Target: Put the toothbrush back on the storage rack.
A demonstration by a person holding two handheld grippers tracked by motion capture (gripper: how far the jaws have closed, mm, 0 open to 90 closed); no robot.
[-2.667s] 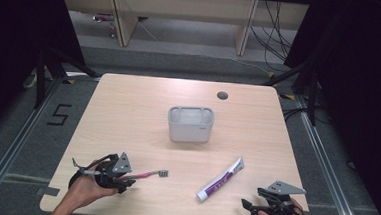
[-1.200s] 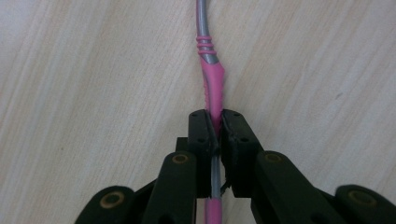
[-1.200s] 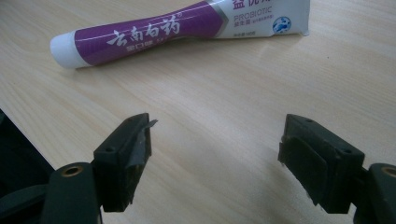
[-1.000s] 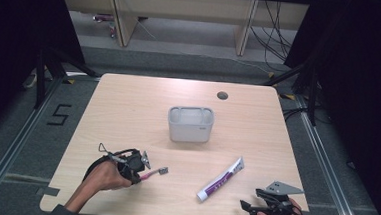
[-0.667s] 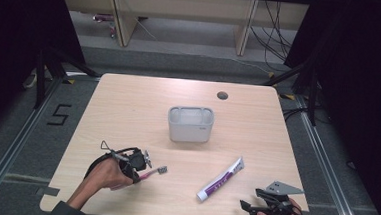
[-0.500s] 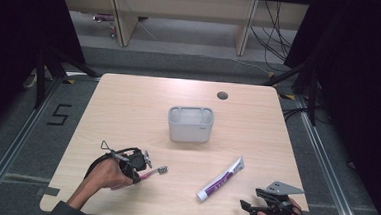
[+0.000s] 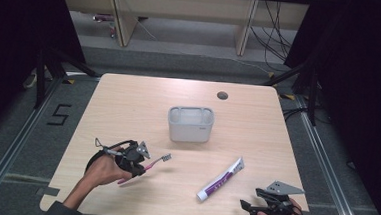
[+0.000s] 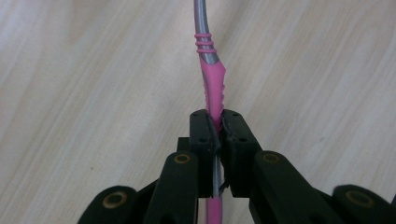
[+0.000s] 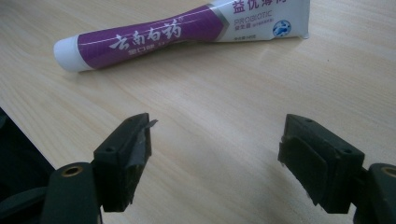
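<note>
The left gripper (image 8: pixel 215 128) has its jaws clamped on the pink handle of the toothbrush (image 7: pixel 151 163), which seems lifted just off the table (image 7: pixel 128 108), bristles toward the grey cup (image 7: pixel 190 123). The right gripper (image 9: pixel 215 154) rests near the front edge, jaws wide and empty, the toothpaste (image 9: pixel 177 30) lying just beyond them.

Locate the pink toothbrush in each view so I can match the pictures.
High view: toothbrush lower left, clamped in the left gripper, bristles pointing right toward the toothpaste tube.
Left gripper view: handle runs up the centre from between the shut jaws.
Right gripper view: not in it.
Shared landmark: the light wooden table.
</note>
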